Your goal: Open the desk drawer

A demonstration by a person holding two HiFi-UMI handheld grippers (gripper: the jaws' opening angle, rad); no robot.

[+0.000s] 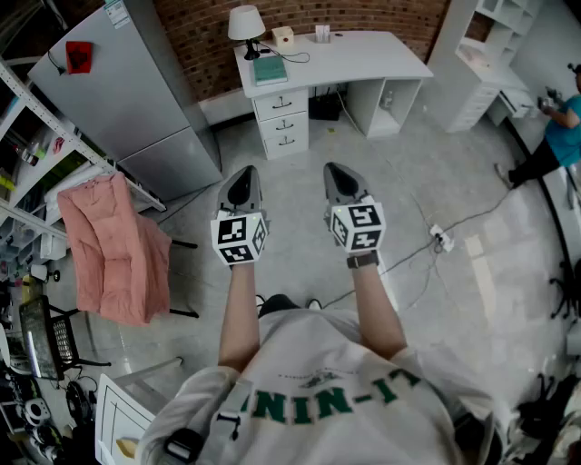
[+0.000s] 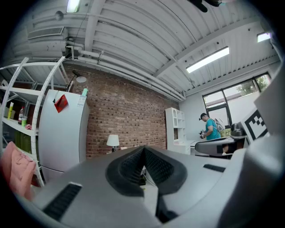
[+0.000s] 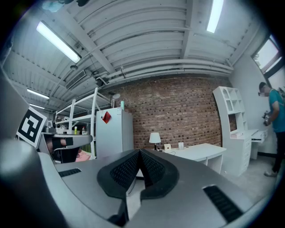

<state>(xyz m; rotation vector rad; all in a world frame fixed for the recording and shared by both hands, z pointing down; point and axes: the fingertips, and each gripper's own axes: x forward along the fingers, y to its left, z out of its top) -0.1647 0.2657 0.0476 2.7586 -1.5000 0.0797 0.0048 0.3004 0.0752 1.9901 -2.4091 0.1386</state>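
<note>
Ceiling strip lights (image 3: 58,42) give bright, even light with soft shadows. Both gripper views bow strongly, with dark corners. The near fingers (image 2: 129,169) are blurred.

Fridge (image 1: 136,91) at ten o'clock. Pink jacket (image 1: 113,250) on a chair at nine. Lamp (image 1: 245,23) at twelve, person (image 1: 558,127) at two, power strip (image 1: 442,239) at three.

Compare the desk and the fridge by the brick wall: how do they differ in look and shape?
The desk is white, low and wide; the fridge is silver-grey, tall and narrow. The desk has three shut drawers with handles; the fridge has flat doors and a red item stuck on. Both stand by the brick wall.
</note>
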